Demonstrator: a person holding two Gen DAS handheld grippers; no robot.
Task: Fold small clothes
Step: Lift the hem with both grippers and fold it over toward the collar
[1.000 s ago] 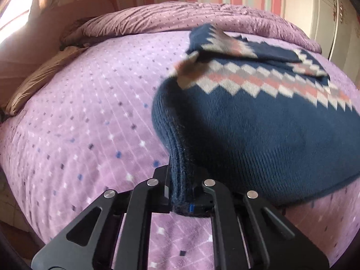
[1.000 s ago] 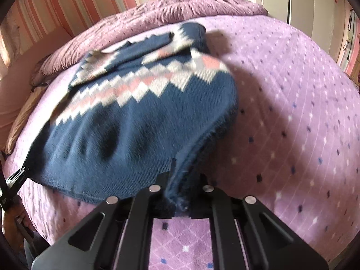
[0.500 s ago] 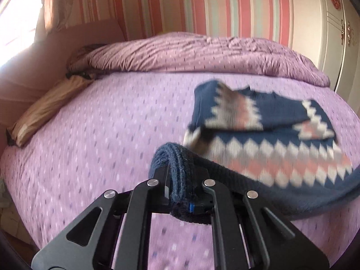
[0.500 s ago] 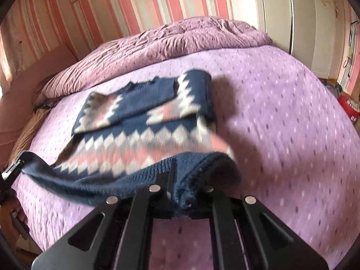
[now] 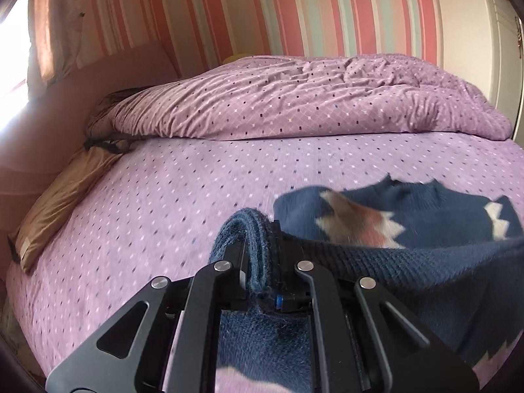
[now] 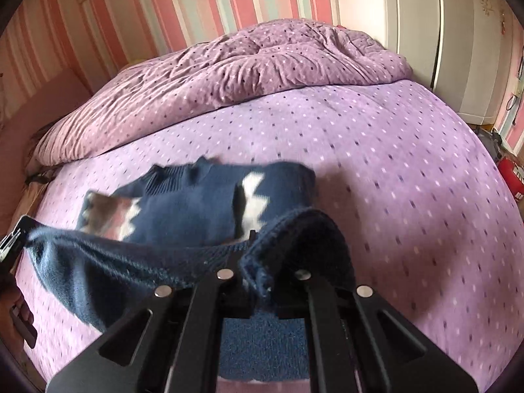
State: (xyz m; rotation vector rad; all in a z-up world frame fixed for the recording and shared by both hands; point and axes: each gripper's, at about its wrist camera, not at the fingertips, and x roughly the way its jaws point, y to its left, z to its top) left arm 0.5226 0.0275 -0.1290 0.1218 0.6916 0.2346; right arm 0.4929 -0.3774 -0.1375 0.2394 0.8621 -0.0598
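— Navy knitted sweater with a white and pink zigzag band (image 5: 376, 226): where does it lie?
— On the purple diamond-print bedsheet (image 5: 163, 196), toward the near edge of the bed. Its far part rests on the sheet; its near hem is lifted and stretched between both tools.
— And the left gripper (image 5: 260, 271)?
— Clenched on a rolled corner of the hem, jaws pressed onto the knit.
— The right gripper (image 6: 260, 281)?
— Likewise pinching the opposite hem corner; fabric drapes over its fingers.
— Anything behind?
— A crumpled purple duvet (image 6: 262, 62) along the far edge, a tan pillow (image 5: 62, 193) at the left edge.
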